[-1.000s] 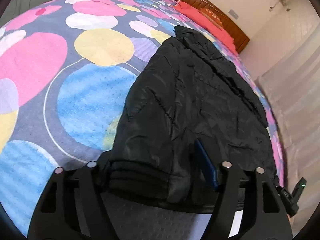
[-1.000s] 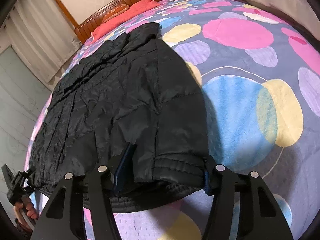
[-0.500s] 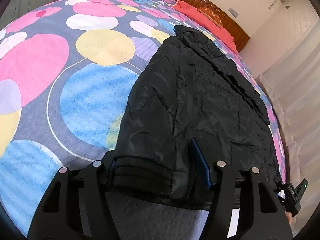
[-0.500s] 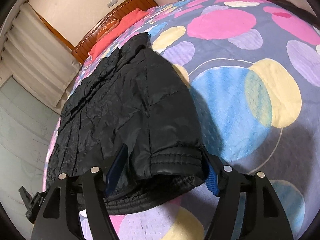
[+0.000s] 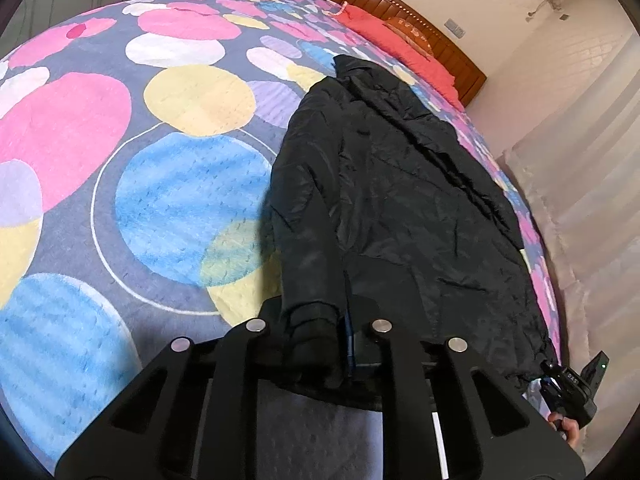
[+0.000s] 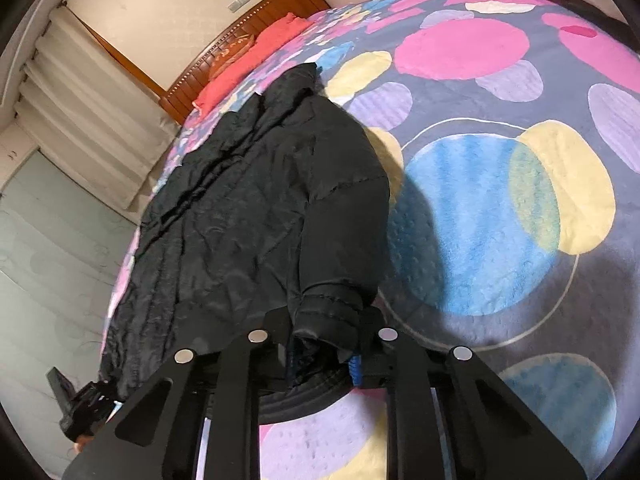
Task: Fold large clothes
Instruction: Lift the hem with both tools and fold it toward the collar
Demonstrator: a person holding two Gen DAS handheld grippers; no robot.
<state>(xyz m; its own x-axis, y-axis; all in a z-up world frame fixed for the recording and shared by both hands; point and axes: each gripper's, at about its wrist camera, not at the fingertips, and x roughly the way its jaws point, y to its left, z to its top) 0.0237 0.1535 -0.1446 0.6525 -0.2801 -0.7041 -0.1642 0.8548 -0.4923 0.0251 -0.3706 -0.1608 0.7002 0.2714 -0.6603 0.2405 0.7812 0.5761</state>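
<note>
A large black padded jacket (image 5: 400, 200) lies lengthwise on the bed, collar toward the headboard; it also shows in the right wrist view (image 6: 248, 216). My left gripper (image 5: 316, 344) is shut on a black sleeve cuff (image 5: 310, 332) at the jacket's left near corner. My right gripper (image 6: 324, 344) is shut on the other sleeve cuff (image 6: 326, 314) at the jacket's right near corner. Each sleeve is pulled taut from the shoulder toward its gripper. Each gripper shows small at the far edge of the other's view.
The bed is covered by a grey blanket with big pink, blue and yellow circles (image 5: 180, 200), also in the right wrist view (image 6: 500, 220). A red pillow (image 5: 400, 44) and wooden headboard (image 5: 400, 8) lie at the far end. Curtains (image 6: 88, 120) hang beside the bed.
Both grippers have closed from wide open onto the sleeve cuffs. The cuffs are now bunched narrow between the fingers, and the sleeves have lifted and drawn taut.
</note>
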